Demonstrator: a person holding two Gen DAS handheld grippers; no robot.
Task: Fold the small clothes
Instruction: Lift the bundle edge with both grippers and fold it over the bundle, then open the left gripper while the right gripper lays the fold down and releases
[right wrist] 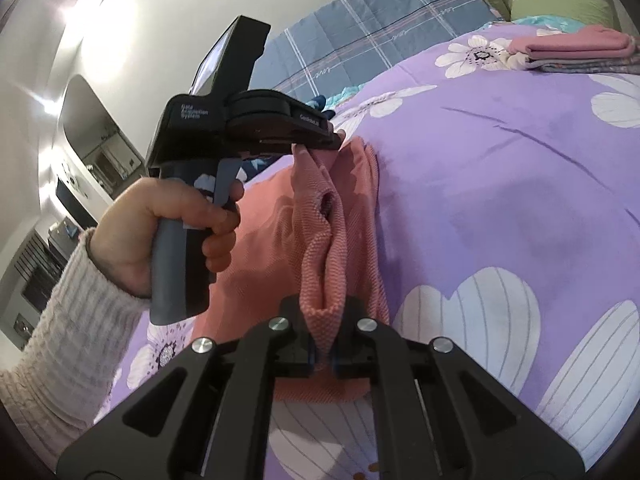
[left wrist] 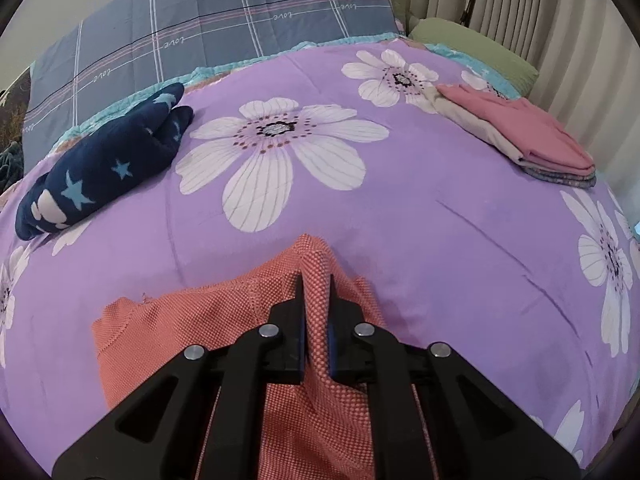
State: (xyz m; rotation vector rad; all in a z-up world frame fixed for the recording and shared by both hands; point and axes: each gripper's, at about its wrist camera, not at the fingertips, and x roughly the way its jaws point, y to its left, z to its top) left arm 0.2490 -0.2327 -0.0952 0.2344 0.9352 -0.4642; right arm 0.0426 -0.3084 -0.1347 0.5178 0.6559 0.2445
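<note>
A bed is covered by a purple quilt [left wrist: 420,208] printed with large white flowers, and a grey-blue checked blanket [left wrist: 208,28] is laid across its far end beside a green pillow [left wrist: 472,50]. Pale pleated curtains [left wrist: 540,12] are hung behind the pillow. In the right wrist view a plain white wall [right wrist: 152,20] is seen, brightly lit with glare, along with a rounded wall niche [right wrist: 92,120] holding small items.

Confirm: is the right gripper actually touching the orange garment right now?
Touching. The right wrist view shows the right gripper shut on a bunched fold of the orange garment, the cloth pinched between its pads.
</note>
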